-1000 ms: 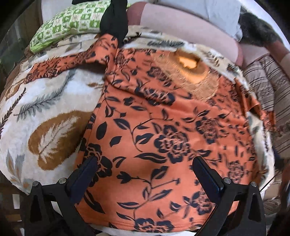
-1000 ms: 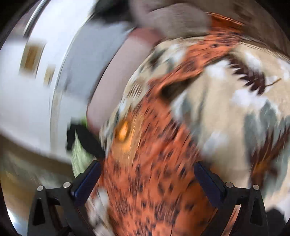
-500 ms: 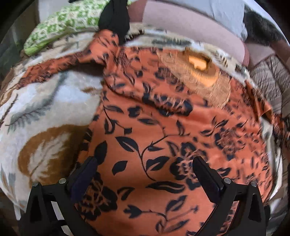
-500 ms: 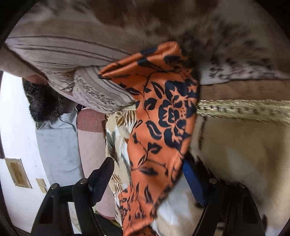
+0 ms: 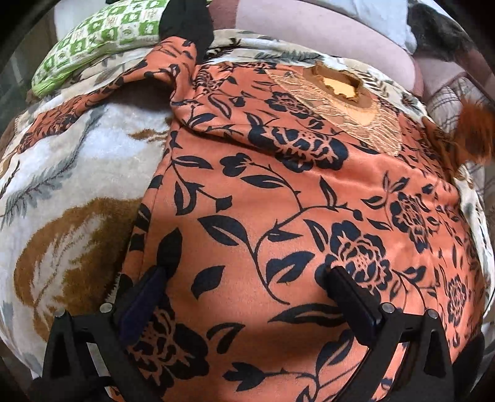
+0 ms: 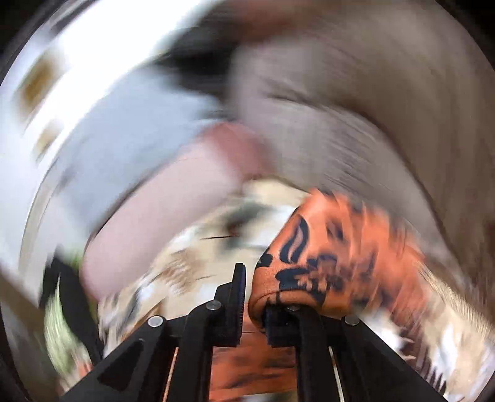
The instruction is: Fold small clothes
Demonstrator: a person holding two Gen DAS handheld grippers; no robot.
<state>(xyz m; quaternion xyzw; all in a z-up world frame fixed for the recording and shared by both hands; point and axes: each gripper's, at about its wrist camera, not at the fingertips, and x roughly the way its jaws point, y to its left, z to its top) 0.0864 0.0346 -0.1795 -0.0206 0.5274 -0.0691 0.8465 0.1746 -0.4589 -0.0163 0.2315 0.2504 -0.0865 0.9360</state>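
Two grippers in play, opposite states.

Right gripper point(image 6: 250, 293): jaws closed down on a fold of the orange floral garment point(image 6: 324, 259). Cloth is pinched at the jaw line, bunches out to the right of the fingers and drapes down below them. One ribbed pad point(image 6: 239, 297) shows edge-on, just left of the cloth. Everything past the fingers in the right wrist view is motion-smeared; only rough bands of grey, pink and cream bedding can be made out, so that gripper's pose relative to the bed cannot be told.

Left gripper point(image 5: 244, 293): jaws spread wide, nothing clamped. It points steeply down at the garment point(image 5: 294, 191), low over it. Whether the fingertips point(image 5: 343, 281) touch the fabric cannot be told. Left finger sits at the garment's left edge, right finger over the mid body.

Garment lies spread, mostly flat, on a cream leaf-print blanket point(image 5: 71, 185) on the bed. A gold embroidered neckline point(image 5: 343, 92) is at the far end. Its left sleeve point(image 5: 117, 89) trails out to the left over the blanket. At the far right edge, a blurred bit of orange cloth point(image 5: 473, 133) stands raised off the bed.

Behind: green-and-white patterned pillow point(image 5: 99, 34) upper left, a black cloth point(image 5: 185, 21) beside it, pink bolster point(image 5: 324, 34) along the back.
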